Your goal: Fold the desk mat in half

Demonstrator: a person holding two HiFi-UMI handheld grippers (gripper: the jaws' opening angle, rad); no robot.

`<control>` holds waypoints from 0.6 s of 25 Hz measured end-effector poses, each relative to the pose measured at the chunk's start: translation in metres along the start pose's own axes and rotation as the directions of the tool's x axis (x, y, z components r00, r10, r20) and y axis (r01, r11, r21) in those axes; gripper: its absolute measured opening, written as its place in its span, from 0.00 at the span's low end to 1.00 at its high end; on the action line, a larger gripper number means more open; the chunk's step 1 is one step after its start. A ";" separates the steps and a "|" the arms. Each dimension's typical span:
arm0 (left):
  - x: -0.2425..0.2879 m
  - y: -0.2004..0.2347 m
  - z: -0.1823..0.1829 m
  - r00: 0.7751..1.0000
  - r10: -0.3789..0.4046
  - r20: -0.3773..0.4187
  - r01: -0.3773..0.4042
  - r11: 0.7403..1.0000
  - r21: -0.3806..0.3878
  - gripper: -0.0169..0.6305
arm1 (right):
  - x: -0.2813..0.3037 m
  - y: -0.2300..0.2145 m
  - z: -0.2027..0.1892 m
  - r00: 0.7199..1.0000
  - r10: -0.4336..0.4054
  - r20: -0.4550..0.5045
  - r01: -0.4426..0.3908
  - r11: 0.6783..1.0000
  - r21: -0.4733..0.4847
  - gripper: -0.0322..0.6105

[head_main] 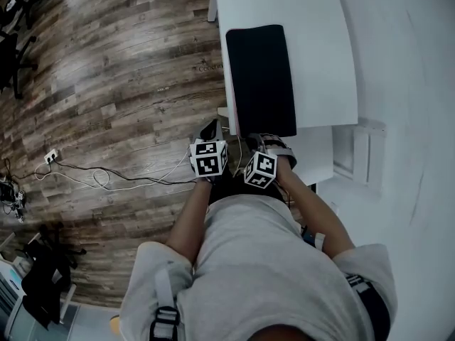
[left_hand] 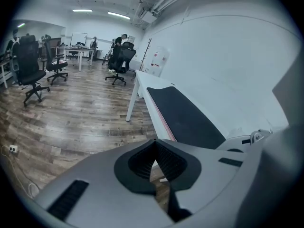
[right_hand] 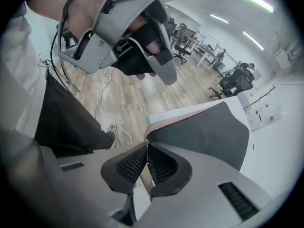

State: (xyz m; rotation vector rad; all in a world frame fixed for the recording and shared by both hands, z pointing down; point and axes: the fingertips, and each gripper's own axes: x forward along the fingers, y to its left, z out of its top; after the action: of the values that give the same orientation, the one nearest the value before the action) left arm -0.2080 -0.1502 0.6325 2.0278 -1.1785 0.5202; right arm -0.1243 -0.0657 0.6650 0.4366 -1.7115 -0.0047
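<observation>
Fold barely begun: desk mat point(head_main: 260, 77) lying full-length on white table point(head_main: 320, 48), only near corner lifted, clamped in right gripper point(right_hand: 147, 150); left gripper point(left_hand: 154, 148) pinched together on nothing, just off table's near end.

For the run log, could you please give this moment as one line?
left gripper: shut, empty | right gripper: shut on mat near end, raised | rest of mat: flat on table
</observation>
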 end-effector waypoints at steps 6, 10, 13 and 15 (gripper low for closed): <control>-0.016 -0.003 -0.005 1.000 0.014 0.012 -0.014 1.000 0.023 0.04 | -0.007 -0.005 0.005 0.999 -0.043 0.034 0.042 0.999 0.028 0.13; -0.027 -0.012 -0.022 1.000 0.020 0.008 -0.020 0.999 0.047 0.04 | -0.003 -0.004 0.006 0.995 -0.072 0.065 0.067 0.994 0.083 0.13; -0.044 -0.015 -0.032 1.000 0.019 0.018 -0.020 0.998 0.064 0.04 | -0.005 -0.004 0.015 0.986 -0.116 0.115 0.101 0.986 0.130 0.13; -0.056 -0.017 -0.035 0.999 0.022 0.029 -0.023 0.998 0.056 0.04 | -0.009 -0.006 0.021 0.977 -0.142 0.160 0.107 0.972 0.210 0.13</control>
State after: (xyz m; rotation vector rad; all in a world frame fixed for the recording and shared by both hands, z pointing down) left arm -0.2208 -0.0862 0.6127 2.0786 -1.2175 0.5428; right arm -0.1417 -0.0739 0.6504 0.7113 -1.8618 0.0392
